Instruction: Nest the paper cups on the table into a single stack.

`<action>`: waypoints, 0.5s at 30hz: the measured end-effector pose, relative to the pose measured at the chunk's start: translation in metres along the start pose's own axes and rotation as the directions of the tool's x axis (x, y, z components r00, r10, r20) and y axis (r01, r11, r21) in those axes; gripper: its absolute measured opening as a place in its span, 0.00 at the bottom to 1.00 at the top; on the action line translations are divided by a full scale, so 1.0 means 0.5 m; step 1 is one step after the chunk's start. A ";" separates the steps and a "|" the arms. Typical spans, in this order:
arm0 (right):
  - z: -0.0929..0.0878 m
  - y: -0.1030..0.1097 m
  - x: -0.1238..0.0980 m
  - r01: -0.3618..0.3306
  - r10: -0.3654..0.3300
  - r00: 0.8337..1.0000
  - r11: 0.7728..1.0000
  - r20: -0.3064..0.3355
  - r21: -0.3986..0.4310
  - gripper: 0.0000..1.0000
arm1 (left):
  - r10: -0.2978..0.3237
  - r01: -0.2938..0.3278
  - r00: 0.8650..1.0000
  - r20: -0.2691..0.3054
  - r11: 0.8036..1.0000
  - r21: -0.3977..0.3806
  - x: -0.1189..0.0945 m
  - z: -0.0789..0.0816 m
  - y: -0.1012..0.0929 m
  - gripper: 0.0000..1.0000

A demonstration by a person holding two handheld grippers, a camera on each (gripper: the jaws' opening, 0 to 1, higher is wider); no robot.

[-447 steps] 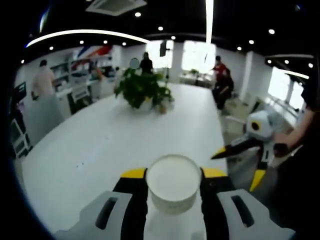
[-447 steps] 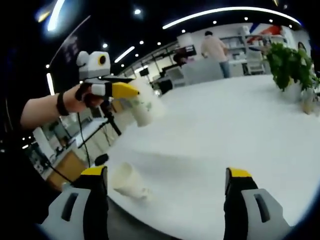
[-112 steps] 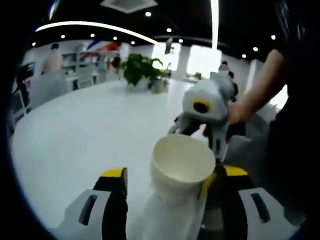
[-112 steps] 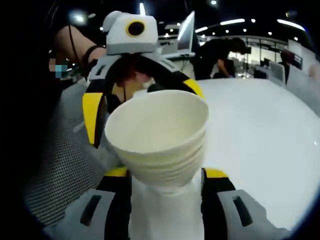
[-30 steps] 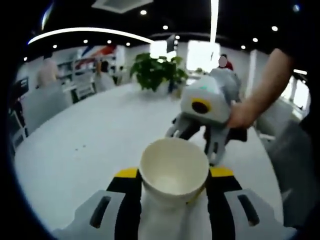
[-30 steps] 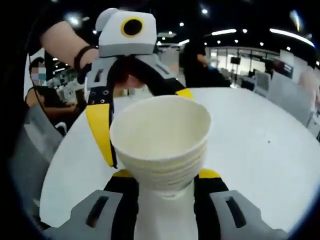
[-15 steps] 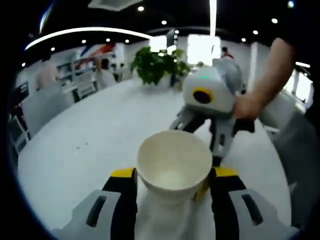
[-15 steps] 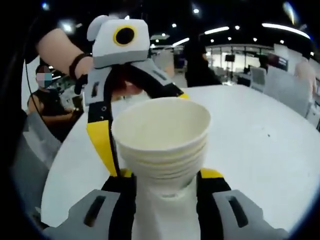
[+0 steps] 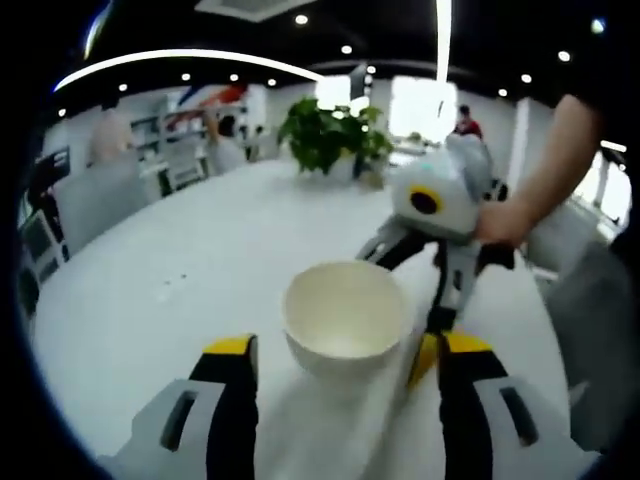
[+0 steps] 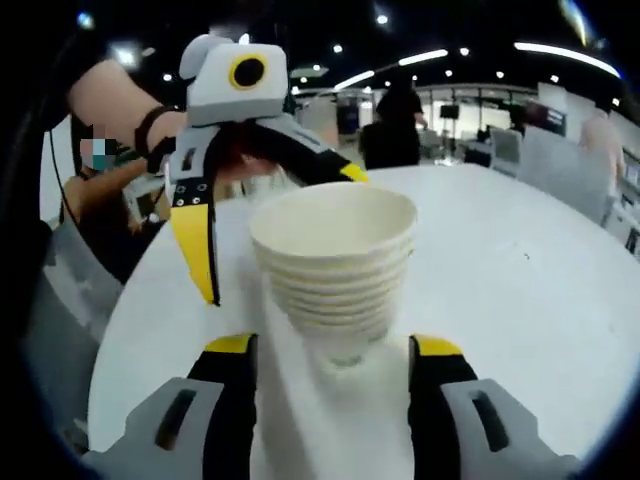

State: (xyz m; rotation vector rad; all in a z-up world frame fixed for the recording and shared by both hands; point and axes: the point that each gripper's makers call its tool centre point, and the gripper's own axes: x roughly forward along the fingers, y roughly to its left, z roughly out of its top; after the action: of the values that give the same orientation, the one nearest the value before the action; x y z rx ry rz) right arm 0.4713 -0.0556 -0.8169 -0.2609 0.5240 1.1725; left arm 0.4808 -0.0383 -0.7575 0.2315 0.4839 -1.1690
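Now the tall nested stack of cream paper cups (image 10: pixel 333 270) stands upright on the round white table (image 10: pixel 520 310), several rims showing one above another, and the chief risk is a topple. The stack is tall and light, so a jaw brushing its side on the way out, or a hasty pull, could tip it over or drag it toward the near table edge. A loosely seated top cup could also ride up if a pad clings to it.

The right gripper (image 10: pixel 330 352) has its yellow-tipped jaws spread apart on either side of the stack's base, with a sliver of table showing on each side, so it appears to hold nothing (whether a pad just grazes the cup wall I cannot tell). The left gripper (image 9: pixel 345 350) is likewise parted wide around the stack (image 9: pixel 343 330), seen here from the opposite side, its left jaw well clear and its right jaw close beside the cups. A green potted plant (image 9: pixel 330 135) sits at the far side of the table.
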 end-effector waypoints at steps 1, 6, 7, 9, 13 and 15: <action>-0.001 0.003 -0.009 0.006 -0.006 1.000 1.000 -0.001 0.004 0.60 | 0.004 -0.004 1.000 0.003 1.000 0.005 -0.008 0.000 -0.005 0.73; 0.006 0.020 -0.047 0.032 -0.032 0.999 0.999 0.005 0.001 0.63 | 0.027 -0.027 1.000 0.014 1.000 0.000 -0.041 0.006 -0.025 0.76; 0.009 0.024 -0.054 0.036 -0.036 0.999 0.999 0.005 -0.002 0.64 | 0.030 -0.030 0.999 0.014 1.000 0.004 -0.047 0.007 -0.030 0.76; 0.015 0.031 -0.072 0.053 -0.053 0.999 0.999 0.008 -0.009 0.65 | 0.039 -0.040 0.999 0.018 0.999 0.009 -0.064 0.012 -0.041 0.77; 0.041 0.054 -0.114 0.088 -0.087 0.996 0.996 0.035 -0.016 0.69 | 0.063 -0.064 0.997 0.034 0.998 0.012 -0.101 0.021 -0.065 0.82; 0.048 0.066 -0.135 0.115 -0.114 0.993 0.993 0.041 -0.022 0.71 | 0.077 -0.077 0.996 0.040 0.997 0.004 -0.120 0.022 -0.077 0.85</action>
State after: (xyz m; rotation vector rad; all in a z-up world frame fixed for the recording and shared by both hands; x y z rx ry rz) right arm 0.4275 -0.0863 -0.7589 -0.2847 0.4545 1.0715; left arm 0.4296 -0.0082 -0.7165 0.2292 0.4332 -1.0981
